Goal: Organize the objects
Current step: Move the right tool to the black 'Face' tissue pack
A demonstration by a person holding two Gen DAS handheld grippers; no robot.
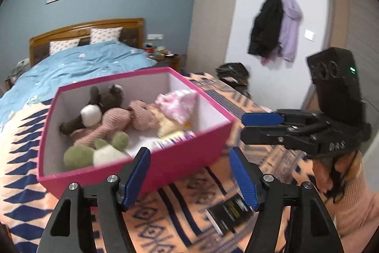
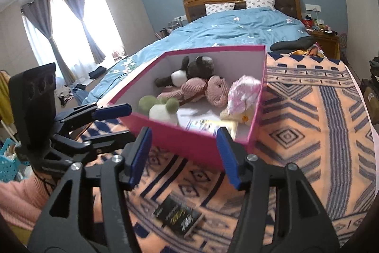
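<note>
Left wrist view: left gripper spread wide and empty, hovering over patterned blanket. Just beyond the left finger, the near wall of pink box, open-topped, resting on the blanket at the foot of bed. Inside: brown bear, pink doll, green plush, pink wrapped bundle, a colourful flat pack against the near wall. Black booklet flat on the blanket below the right finger, apart from the box. Right gripper off the box's right corner, fingers close together with only a slim gap, nothing between them. Bare blanket between box and booklet.

Right wrist view: right gripper parted, empty, tips before the box's near edge. Booklet below the fingers, separate from the box. Left gripper beside the box's left corner, spread and holding nothing. Wide bare blanket right of the box.
</note>
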